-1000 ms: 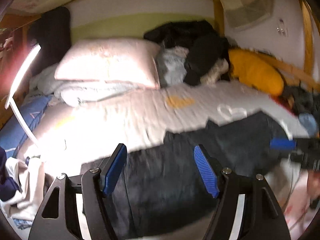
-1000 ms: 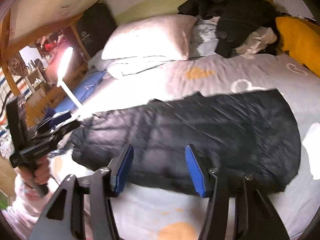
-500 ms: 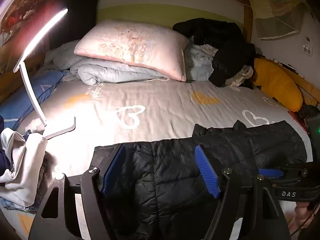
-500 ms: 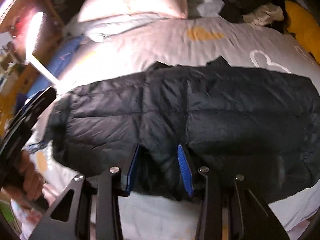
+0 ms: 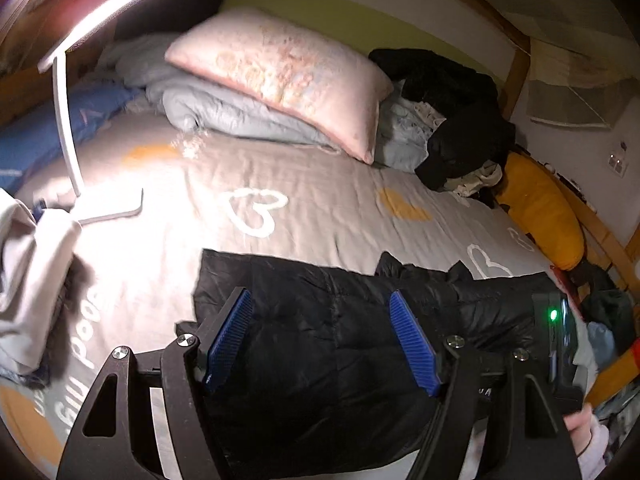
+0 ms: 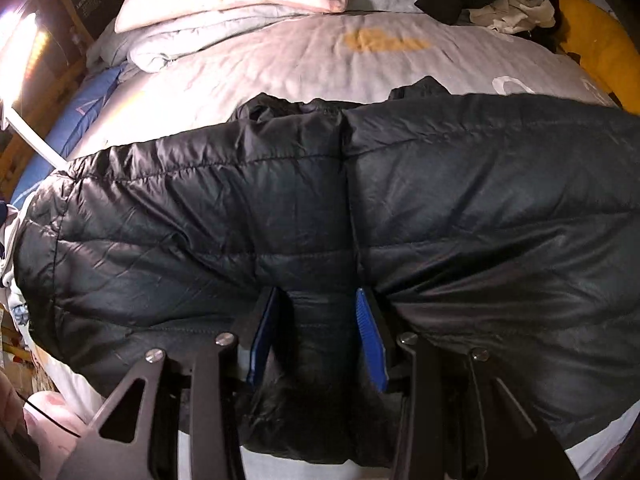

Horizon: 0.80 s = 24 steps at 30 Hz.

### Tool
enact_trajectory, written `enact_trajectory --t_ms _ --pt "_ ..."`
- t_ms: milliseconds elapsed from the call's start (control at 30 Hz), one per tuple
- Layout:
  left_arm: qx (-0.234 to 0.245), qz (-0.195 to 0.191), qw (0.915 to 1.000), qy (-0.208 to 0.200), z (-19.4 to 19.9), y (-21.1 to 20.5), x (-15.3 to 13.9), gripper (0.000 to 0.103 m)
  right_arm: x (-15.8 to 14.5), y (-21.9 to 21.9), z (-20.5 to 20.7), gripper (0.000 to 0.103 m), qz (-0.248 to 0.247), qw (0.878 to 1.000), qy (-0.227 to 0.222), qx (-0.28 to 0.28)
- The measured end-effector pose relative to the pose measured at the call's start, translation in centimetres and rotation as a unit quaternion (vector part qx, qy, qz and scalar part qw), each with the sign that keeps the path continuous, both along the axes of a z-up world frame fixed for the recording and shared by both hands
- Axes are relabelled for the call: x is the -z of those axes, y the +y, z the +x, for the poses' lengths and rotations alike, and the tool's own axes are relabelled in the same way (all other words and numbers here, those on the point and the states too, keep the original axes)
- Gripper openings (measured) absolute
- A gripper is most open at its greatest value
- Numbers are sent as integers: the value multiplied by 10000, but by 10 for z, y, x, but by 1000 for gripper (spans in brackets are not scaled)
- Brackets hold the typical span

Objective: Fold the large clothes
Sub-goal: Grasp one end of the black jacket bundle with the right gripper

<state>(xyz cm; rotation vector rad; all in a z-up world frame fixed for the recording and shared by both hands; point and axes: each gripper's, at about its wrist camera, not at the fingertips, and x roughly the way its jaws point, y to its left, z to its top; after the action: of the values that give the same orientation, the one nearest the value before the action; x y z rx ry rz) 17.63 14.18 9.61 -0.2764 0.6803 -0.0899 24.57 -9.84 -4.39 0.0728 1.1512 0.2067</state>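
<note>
Lowered right gripper (image 6: 318, 332) now pinches the puffy black jacket (image 6: 440, 200).

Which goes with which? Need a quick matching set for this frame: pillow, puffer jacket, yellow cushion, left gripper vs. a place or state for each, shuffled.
Column 1:
1. pink pillow
2. black puffer jacket
3. yellow cushion
4. left gripper

Column 2:
A. against the wooden frame at the bed's right edge
B. open, above the jacket, holding nothing
C. resting on a folded grey quilt at the head of the bed
D. spread flat across the sheet, a fold of it between the right gripper's pads

Pairs: 1-C, 2-D, 3-A, 4-B
</note>
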Motion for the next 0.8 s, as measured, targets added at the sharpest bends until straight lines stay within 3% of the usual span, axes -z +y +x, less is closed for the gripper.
enact_trajectory --t_ms 100,233,400,500,567,700,800 --pt "-104 229 9997 -9 2 -2 2 70 -16 -8 12 35 315 9991 202 207" --pt "-2 261 9997 -9 3 -4 4 70 -38 -8 30 35 135 9993 -66 339" --pt "-30 457 9989 133 8 -9 12 70 -18 2 57 35 94 9989 345 307" --pt "-49 592 9981 186 10 -13 16 70 0 5 64 34 39 9991 352 241" --pt "-28 590 9980 211 11 -15 18 70 -4 9 64 34 -108 9992 374 117" --pt "24 670 9975 207 11 -19 18 70 -22 0 83 33 274 9971 603 373" --pt "-16 788 9967 187 11 -20 19 70 -24 4 100 33 194 9969 629 425"
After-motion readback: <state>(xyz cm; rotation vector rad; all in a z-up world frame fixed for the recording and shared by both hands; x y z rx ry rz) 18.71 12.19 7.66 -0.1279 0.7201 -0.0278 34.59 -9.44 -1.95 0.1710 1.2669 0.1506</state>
